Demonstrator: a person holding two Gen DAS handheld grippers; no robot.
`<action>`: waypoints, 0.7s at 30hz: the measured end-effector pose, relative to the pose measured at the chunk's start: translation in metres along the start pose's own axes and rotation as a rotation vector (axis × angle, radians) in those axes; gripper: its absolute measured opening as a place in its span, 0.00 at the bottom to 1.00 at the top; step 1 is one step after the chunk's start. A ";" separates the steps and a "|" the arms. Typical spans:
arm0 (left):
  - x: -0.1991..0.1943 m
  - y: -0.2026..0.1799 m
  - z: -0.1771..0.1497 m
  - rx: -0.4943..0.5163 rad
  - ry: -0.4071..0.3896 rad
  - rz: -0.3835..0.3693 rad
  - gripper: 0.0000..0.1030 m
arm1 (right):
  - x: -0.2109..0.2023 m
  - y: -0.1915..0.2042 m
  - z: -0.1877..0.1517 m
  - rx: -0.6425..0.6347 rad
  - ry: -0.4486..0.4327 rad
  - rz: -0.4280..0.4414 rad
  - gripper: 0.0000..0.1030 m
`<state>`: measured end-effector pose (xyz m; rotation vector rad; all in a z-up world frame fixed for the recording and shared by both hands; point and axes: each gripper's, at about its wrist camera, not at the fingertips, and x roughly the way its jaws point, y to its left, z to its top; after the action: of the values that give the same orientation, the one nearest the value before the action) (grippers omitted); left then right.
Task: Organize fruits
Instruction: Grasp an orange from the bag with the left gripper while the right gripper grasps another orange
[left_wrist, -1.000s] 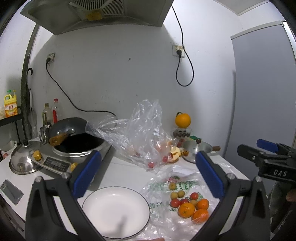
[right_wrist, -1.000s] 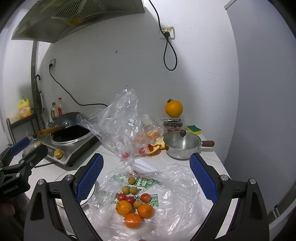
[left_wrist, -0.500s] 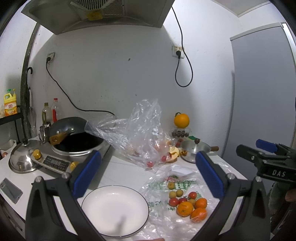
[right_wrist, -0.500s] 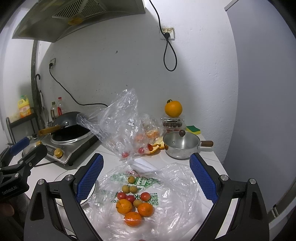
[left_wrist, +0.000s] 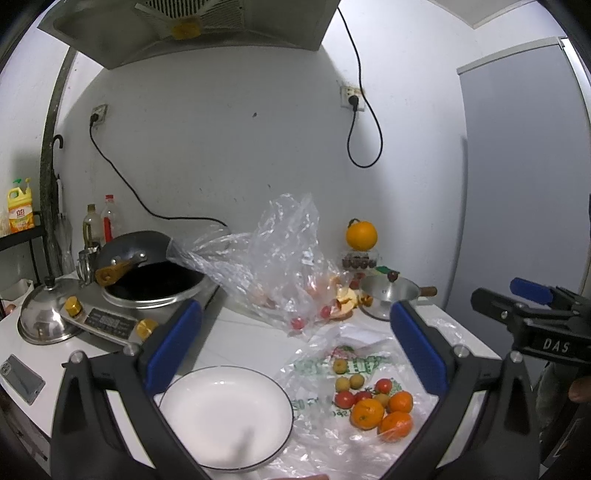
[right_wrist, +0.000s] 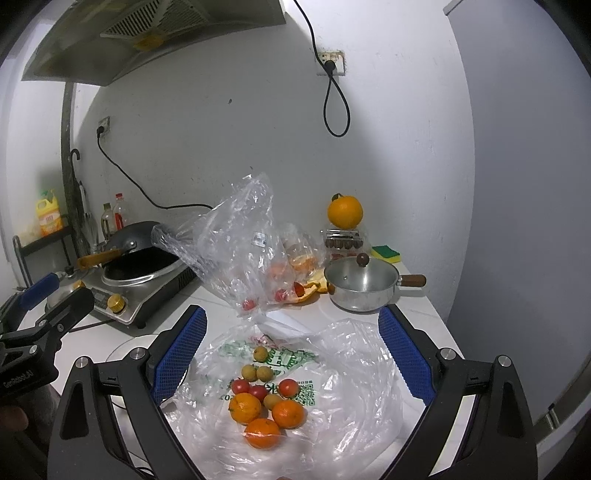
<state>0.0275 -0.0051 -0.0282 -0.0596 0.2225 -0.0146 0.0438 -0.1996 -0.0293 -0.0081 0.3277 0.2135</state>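
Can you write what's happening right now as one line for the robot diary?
left hand-held gripper: open, above white plate | right hand-held gripper: open, above fruit pile on flat plastic bag | plate: no fruit

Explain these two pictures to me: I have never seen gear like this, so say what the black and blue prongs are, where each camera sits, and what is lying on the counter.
No robot here: a person holds a tool in each hand. Each picture comes from a wide-angle camera mounted on one tool, looking out between its two blue-padded fingers.

In the left camera's picture, the left hand-held gripper is open and holds nothing; below it sits a white plate. The other tool shows at the right edge.

In the right camera's picture, the right hand-held gripper is open too, above a flat plastic bag on which lie three oranges, small red tomatoes and small yellowish fruits. Behind them: a crumpled bag, a small pot, a wok on a cooker, and a big orange.
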 end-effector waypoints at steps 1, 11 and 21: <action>0.001 -0.001 0.000 0.000 0.001 0.000 1.00 | 0.000 -0.004 -0.002 0.002 0.000 0.001 0.93; 0.024 -0.022 -0.020 0.036 0.067 -0.019 1.00 | 0.007 -0.025 -0.013 0.003 0.018 -0.003 0.93; 0.065 -0.055 -0.057 0.086 0.212 -0.055 0.99 | 0.032 -0.042 -0.042 -0.030 0.119 0.046 0.70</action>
<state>0.0777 -0.0649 -0.0948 0.0222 0.4314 -0.0852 0.0691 -0.2360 -0.0803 -0.0433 0.4433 0.2641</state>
